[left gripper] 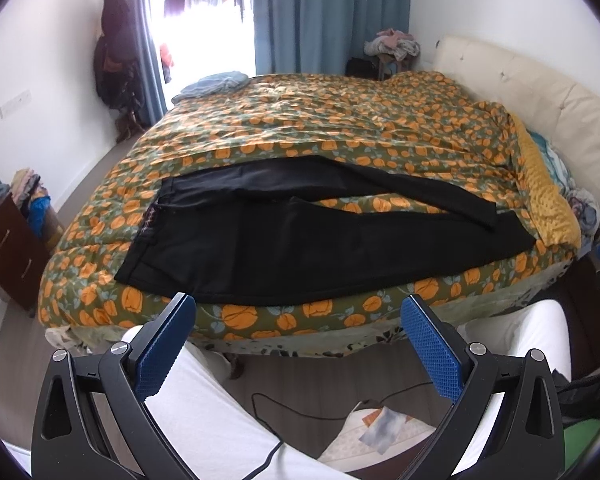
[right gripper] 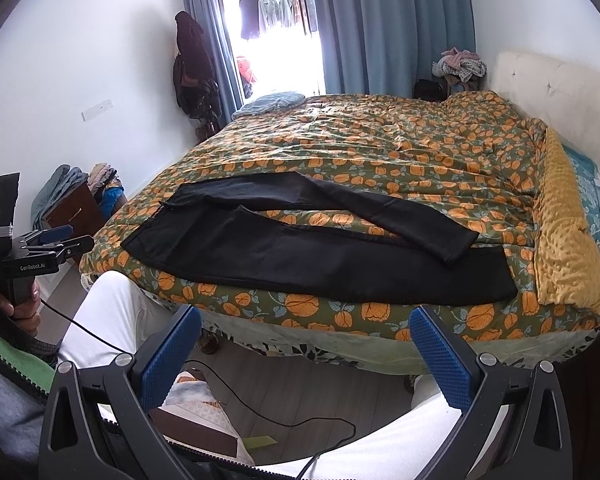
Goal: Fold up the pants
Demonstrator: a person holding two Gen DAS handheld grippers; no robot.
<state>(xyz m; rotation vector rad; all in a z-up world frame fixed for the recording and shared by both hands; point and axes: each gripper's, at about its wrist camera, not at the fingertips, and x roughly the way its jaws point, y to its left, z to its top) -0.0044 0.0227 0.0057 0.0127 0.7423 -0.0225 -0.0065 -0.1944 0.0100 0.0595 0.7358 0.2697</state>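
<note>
We are holding our left gripper (left gripper: 298,306) and right gripper (right gripper: 306,318) wide apart, gripping nothing, just short of the bed (left gripper: 340,128). The black pants (left gripper: 300,252) are lying flat along its near edge, 2 legs stretching right.

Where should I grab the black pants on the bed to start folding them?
Probably the black pants by the far leg: its cuff with the right gripper, its waistband end with the left gripper. Come in from the near bed edge. That leg lies splayed apart, crossing the near one only at the cuff.
</note>
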